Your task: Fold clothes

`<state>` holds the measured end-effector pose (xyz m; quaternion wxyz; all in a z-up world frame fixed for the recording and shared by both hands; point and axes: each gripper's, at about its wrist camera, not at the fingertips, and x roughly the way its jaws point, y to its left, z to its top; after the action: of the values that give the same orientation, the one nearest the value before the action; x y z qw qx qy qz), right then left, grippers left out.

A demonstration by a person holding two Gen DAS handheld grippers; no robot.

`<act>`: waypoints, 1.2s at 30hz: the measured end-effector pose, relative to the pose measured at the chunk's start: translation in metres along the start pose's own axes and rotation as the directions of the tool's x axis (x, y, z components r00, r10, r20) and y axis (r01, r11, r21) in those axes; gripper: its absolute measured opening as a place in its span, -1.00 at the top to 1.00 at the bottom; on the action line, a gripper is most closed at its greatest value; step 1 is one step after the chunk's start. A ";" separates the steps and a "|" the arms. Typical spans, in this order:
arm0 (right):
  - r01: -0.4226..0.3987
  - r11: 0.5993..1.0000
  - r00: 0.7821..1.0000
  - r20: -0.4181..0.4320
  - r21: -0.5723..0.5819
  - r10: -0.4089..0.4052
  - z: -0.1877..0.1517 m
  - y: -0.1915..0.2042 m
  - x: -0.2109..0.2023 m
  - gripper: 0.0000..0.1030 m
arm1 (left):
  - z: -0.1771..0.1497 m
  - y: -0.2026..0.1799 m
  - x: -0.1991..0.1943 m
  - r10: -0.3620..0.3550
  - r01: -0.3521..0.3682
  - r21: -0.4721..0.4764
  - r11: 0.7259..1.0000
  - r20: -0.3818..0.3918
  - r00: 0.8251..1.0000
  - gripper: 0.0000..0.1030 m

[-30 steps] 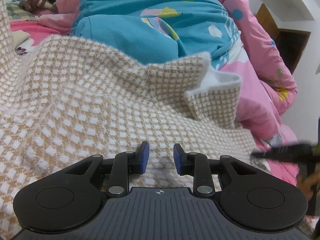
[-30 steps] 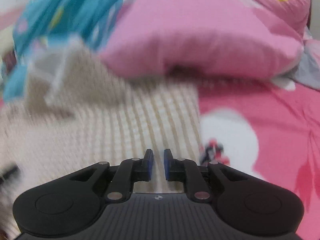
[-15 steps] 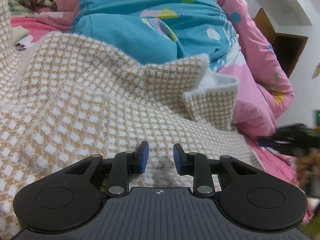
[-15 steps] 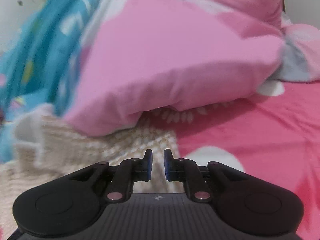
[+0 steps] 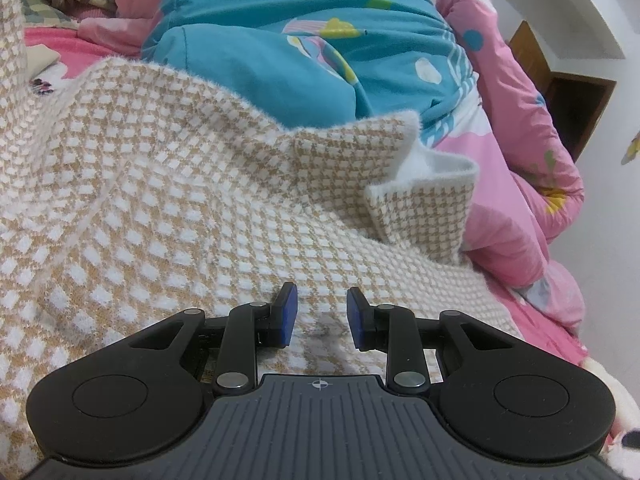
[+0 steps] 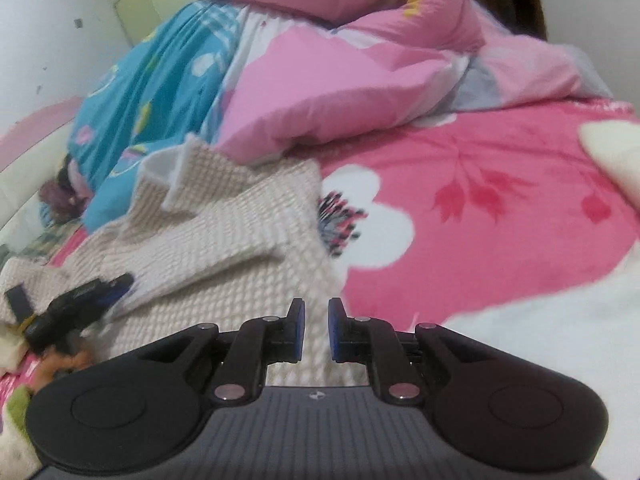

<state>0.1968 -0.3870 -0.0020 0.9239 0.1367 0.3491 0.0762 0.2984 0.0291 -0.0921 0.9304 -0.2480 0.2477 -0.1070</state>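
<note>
Jaws parted, empty, fuzzy houndstooth knit garment (image 5: 192,184)

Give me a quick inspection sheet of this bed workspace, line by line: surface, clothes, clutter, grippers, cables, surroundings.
Surface: pink flowered bedsheet.
Job's things: tan and white checked sweater spread out, its cuff turned up.
Clutter: blue quilt and pink quilt bunched behind the sweater.
Grippers: left gripper over the sweater, open, empty; right gripper over the sweater's edge, narrow gap, empty.
Cables: nothing seen.
Surroundings: white wall, dark wooden door.
</note>
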 end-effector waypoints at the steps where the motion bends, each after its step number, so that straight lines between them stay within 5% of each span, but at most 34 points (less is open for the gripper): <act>1: 0.018 0.999 1.000 -0.012 -0.039 -0.018 -0.003 0.005 0.005 0.78 | 0.000 0.000 0.000 -0.002 0.002 -0.002 1.000 0.001 1.000 0.47; 4: 0.068 0.985 0.996 -0.043 -0.158 -0.076 -0.013 0.018 0.022 0.80 | 0.000 0.002 0.000 -0.008 0.008 -0.011 1.000 0.003 1.000 0.47; 6: 0.202 0.946 0.972 -0.065 -0.253 -0.225 -0.023 0.014 0.041 1.00 | 0.000 0.003 0.000 -0.012 0.012 -0.015 1.000 0.003 1.000 0.47; 10: 0.218 0.950 0.972 -0.036 -0.224 -0.232 -0.018 0.016 0.030 1.00 | 0.000 0.004 0.000 -0.021 0.021 -0.024 0.999 0.002 1.000 0.47; 13: 0.209 0.908 0.975 0.010 -0.364 -0.220 -0.024 0.046 0.023 1.00 | 0.000 0.005 0.000 -0.026 0.026 -0.030 0.999 0.002 1.000 0.47; 17: 0.288 0.782 0.934 -0.019 -0.553 -0.358 -0.051 0.054 0.052 1.00 | 0.000 0.006 0.001 -0.032 0.032 -0.037 0.999 0.001 0.999 0.47; 24: 0.245 0.846 0.958 -0.013 -0.474 -0.285 -0.049 0.071 0.013 1.00 | 0.001 0.007 0.001 -0.037 0.037 -0.044 0.998 0.001 0.999 0.47; 28: 0.252 0.857 0.947 -0.068 -0.449 -0.314 -0.063 0.064 0.017 1.00 | 0.003 0.008 -0.003 -0.052 0.053 -0.057 0.997 0.018 0.998 0.47; 34: 0.121 0.926 0.992 0.009 -0.357 -0.126 -0.027 0.095 -0.015 1.00 | 0.012 -0.016 -0.039 -0.061 0.060 0.033 0.998 0.031 0.998 0.44; 36: 0.064 0.933 0.998 0.018 -0.355 -0.062 -0.016 0.109 -0.010 1.00 | 0.011 -0.027 -0.052 -0.047 0.049 0.085 0.995 -0.023 0.999 0.43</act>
<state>0.1737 -0.2825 0.0260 0.9365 -0.0436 0.3307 0.1078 0.2577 0.0272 -0.0487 0.9347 -0.2128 0.2465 -0.1425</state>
